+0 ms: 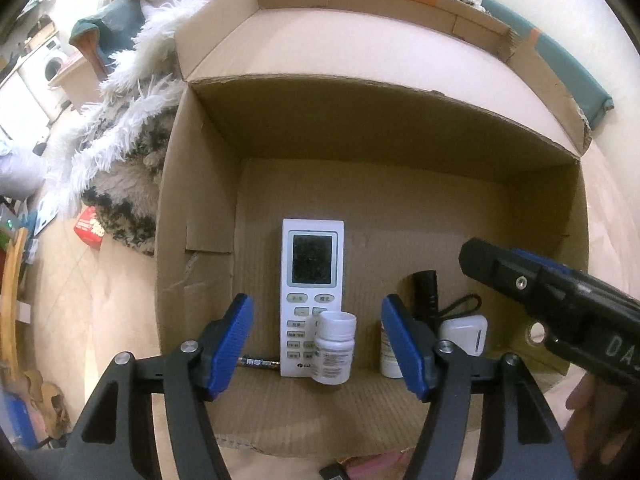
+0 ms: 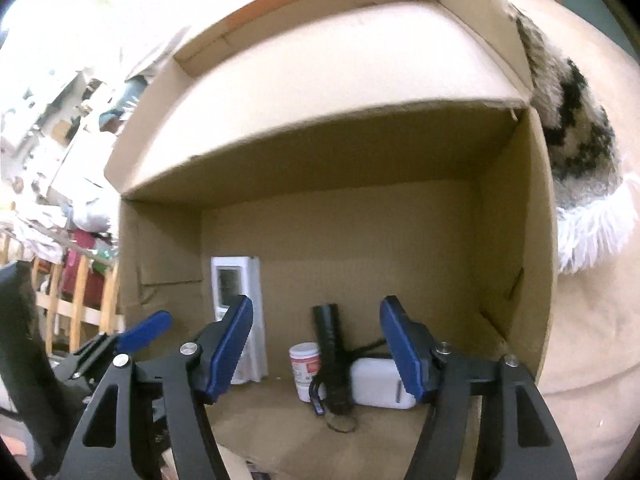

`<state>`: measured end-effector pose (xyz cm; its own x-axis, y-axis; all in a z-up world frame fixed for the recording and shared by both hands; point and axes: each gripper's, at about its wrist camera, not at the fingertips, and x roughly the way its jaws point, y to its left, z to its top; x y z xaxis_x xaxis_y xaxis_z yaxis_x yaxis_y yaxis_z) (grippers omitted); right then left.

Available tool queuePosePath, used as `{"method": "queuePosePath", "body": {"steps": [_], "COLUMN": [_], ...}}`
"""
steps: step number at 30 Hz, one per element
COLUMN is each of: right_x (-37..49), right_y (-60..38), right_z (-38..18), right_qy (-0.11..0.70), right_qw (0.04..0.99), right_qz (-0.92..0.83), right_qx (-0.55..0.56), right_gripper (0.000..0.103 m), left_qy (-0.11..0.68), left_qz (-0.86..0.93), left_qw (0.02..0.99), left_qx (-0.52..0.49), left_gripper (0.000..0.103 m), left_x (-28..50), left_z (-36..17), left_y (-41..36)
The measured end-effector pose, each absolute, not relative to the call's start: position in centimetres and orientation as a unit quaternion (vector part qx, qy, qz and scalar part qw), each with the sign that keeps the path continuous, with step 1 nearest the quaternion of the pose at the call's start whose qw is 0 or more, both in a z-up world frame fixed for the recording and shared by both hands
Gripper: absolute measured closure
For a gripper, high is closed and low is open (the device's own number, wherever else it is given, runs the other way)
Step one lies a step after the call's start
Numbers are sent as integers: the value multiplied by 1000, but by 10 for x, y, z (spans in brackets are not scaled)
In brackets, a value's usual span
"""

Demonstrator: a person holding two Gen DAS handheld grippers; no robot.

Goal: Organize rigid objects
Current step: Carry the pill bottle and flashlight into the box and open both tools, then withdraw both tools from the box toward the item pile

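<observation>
An open cardboard box point(image 1: 208, 200) holds a white remote control point(image 1: 312, 272) lying flat. A small white pill bottle point(image 1: 335, 348) rests on the remote's lower end. My left gripper point(image 1: 318, 344) is open around the bottle, with both blue pads clear of it. To the right lie a black flashlight point(image 2: 330, 344), a white bottle with a red label point(image 2: 306, 368) and a white case point(image 2: 378, 386). My right gripper point(image 2: 316, 344) is open above these, and the flashlight shows between its fingers untouched.
A shaggy white and patterned rug point(image 1: 120, 140) lies against the box's left side. A red packet point(image 1: 89, 228) sits on the floor beyond it. A teal cushion point(image 1: 560, 64) lies behind the box flaps. A wooden rail point(image 2: 80, 300) and clutter stand at the far left.
</observation>
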<state>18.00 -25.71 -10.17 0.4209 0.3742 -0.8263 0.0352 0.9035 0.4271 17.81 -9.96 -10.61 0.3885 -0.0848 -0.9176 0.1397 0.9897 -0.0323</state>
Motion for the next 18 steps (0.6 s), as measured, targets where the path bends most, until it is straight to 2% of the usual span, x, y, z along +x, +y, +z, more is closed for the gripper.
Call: {"method": "queuePosePath", "body": {"steps": [1,2,4,18], "right_x": [180,180,181,180], "right_y": [-257,-257,-261,-260], "right_z": [-100,-100,-99,-94], "right_qy": [526,524,523,519], "right_qw": [822,824,823,827], "right_qz": [100,97,96,94], "right_qx": [193,193,198,196], "right_gripper": [31,23,18,18], "left_qy": [549,549,549,541], "left_qz": [-67,-67,-66,-61], "left_qw": [833,833,833,838], "left_qx": [25,26,27,22], "left_gripper": [39,39,39,39], "left_x": [178,178,176,171], "left_z": [-106,-105,-103,-91], "left_y": [-99,-99,-100,-99]}}
